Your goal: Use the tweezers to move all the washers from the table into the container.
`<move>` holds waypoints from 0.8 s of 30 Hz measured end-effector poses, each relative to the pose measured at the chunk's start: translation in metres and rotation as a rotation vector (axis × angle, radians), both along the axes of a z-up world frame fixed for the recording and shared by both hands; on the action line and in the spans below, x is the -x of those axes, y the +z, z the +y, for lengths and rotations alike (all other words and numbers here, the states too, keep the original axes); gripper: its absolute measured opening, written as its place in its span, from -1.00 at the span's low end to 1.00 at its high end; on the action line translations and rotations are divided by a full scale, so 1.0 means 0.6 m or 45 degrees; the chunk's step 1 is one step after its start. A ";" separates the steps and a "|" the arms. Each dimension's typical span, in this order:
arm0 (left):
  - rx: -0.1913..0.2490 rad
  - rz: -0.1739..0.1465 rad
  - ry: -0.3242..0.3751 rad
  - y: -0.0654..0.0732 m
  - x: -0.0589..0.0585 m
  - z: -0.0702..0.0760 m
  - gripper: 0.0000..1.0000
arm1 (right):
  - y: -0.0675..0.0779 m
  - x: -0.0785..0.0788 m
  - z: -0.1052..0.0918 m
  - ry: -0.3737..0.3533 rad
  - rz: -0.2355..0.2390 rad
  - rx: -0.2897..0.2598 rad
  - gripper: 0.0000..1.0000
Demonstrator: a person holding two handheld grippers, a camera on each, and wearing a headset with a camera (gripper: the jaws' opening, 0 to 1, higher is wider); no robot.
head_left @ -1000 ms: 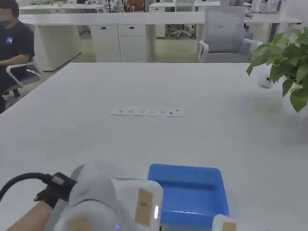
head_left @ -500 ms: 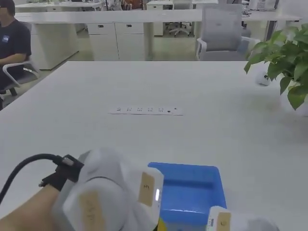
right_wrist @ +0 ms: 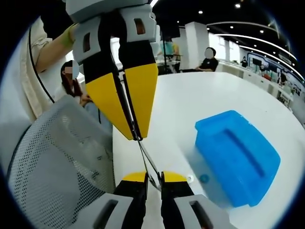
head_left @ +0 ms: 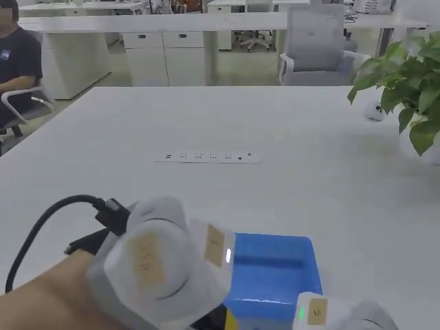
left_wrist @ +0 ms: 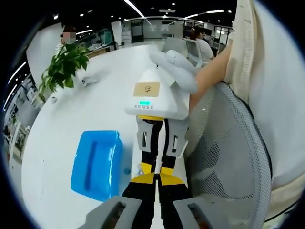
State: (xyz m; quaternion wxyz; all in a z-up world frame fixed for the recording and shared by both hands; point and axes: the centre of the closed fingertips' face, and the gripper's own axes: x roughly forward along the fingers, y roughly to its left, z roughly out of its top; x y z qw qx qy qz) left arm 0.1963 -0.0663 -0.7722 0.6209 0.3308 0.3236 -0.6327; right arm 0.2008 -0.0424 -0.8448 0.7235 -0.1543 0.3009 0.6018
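Observation:
Thin metal tweezers point(right_wrist: 143, 152) run between the two grippers, which face each other tip to tip at the table's near edge. The left gripper point(left_wrist: 156, 179) is shut on one end, and its yellow jaws come down from the top of the right gripper view. The right gripper point(right_wrist: 152, 181) has its jaws closed narrowly on the other end. The blue container point(head_left: 275, 271) sits beside them on the white table point(head_left: 227, 199); it is also in both gripper views point(left_wrist: 97, 162) point(right_wrist: 236, 155). A small pale ring, perhaps a washer point(right_wrist: 190, 179), lies by the container's near corner.
A flush socket strip point(head_left: 207, 157) lies mid-table. A potted plant point(head_left: 405, 82) stands at the right edge. A mesh chair back point(left_wrist: 228, 167) is close behind the grippers. A seated person point(head_left: 17, 62) is at far left, with desks and a chair beyond.
The left gripper's white body has risen and moved right in the head view, covering more of the container's left side. The right gripper's body has come up at bottom right.

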 end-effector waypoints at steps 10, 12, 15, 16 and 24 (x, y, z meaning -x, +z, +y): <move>-0.017 0.008 -0.023 0.001 0.009 -0.002 -1.00 | 0.011 0.013 0.003 0.072 -0.035 -0.007 -0.59; -0.016 0.014 -0.026 0.001 0.010 -0.004 -1.00 | 0.018 0.006 0.006 0.064 -0.037 -0.010 -0.52; -0.003 0.039 0.016 0.002 0.007 -0.009 -1.00 | 0.026 0.003 0.012 0.100 -0.078 0.005 -0.44; 0.003 0.056 0.036 0.002 0.006 -0.010 -1.00 | 0.031 0.002 0.014 0.111 -0.101 0.013 -0.43; 0.004 0.053 0.059 0.003 -0.001 -0.009 -1.00 | 0.020 0.002 0.015 0.166 -0.107 0.050 -0.81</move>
